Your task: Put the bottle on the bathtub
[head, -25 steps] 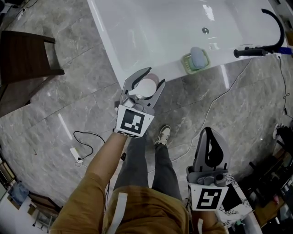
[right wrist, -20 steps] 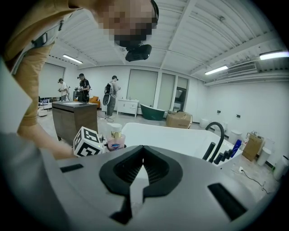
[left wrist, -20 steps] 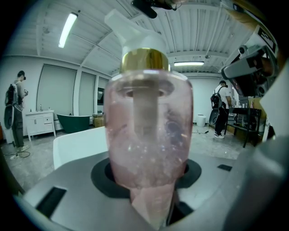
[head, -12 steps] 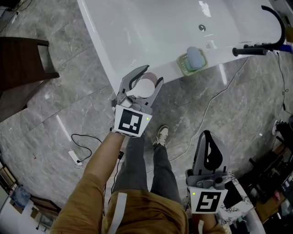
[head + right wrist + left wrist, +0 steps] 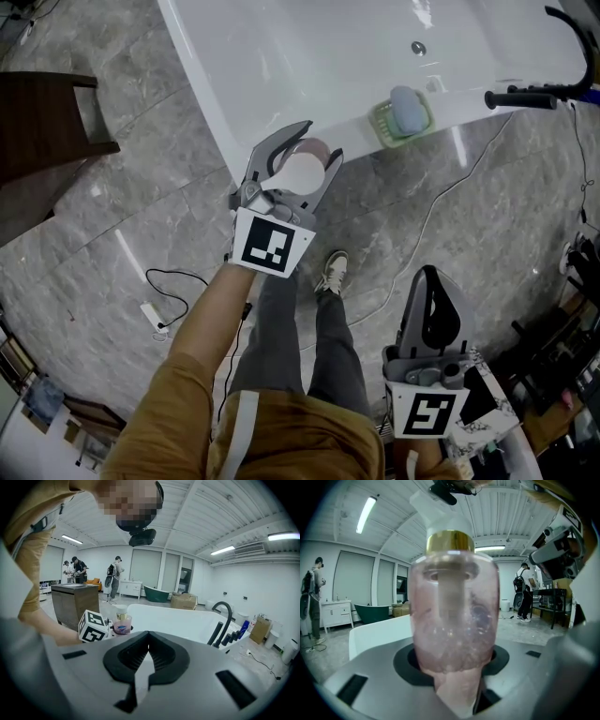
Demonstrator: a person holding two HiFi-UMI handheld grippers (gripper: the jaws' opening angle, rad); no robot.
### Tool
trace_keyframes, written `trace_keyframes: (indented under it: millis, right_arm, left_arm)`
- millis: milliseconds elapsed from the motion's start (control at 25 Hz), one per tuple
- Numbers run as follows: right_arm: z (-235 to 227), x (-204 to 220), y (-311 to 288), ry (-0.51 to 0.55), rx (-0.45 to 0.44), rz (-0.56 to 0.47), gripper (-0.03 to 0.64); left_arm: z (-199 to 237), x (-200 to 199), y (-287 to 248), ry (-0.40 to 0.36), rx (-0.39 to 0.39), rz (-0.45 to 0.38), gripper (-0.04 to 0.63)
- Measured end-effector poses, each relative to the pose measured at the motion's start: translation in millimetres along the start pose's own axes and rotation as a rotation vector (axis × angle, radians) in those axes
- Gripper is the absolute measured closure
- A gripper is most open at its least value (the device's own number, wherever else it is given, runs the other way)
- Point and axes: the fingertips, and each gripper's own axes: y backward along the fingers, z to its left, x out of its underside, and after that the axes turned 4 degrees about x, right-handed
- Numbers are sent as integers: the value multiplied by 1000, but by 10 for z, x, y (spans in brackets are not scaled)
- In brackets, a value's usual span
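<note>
Over the rim of the bathtub (image 5: 202,84) at upper centre, our left gripper (image 5: 323,141) clamps the bottle (image 5: 452,611), pink only in that gripper's view and slightly higher than before, while our right gripper (image 5: 146,654) is closed and empty.

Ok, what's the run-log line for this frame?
left claw: shut on clear pink pump bottle | bottle: upright, at white bathtub rim, not released | right claw: shut, empty
</note>
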Motion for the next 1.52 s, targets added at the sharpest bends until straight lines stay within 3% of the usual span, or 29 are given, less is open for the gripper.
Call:
trace_keyframes:
  millis: [400,680,1080,1520]
  right_arm:
    - [-36,7,80,5,6,-14,611]
    - [-50,45,169,0,4,-25,611]
    - [-78,-28,364,3,-1,-49,611]
    - [-14,-464,704,32,-24,-125,611]
  left_arm:
    - [-13,84,8,-17,-26,25,381]
    - [-18,148,120,-3,-57,31,287]
    - [0,-60,396,31,-139,-5,288]
    - [-178,-243,924,58,-198,27,288]
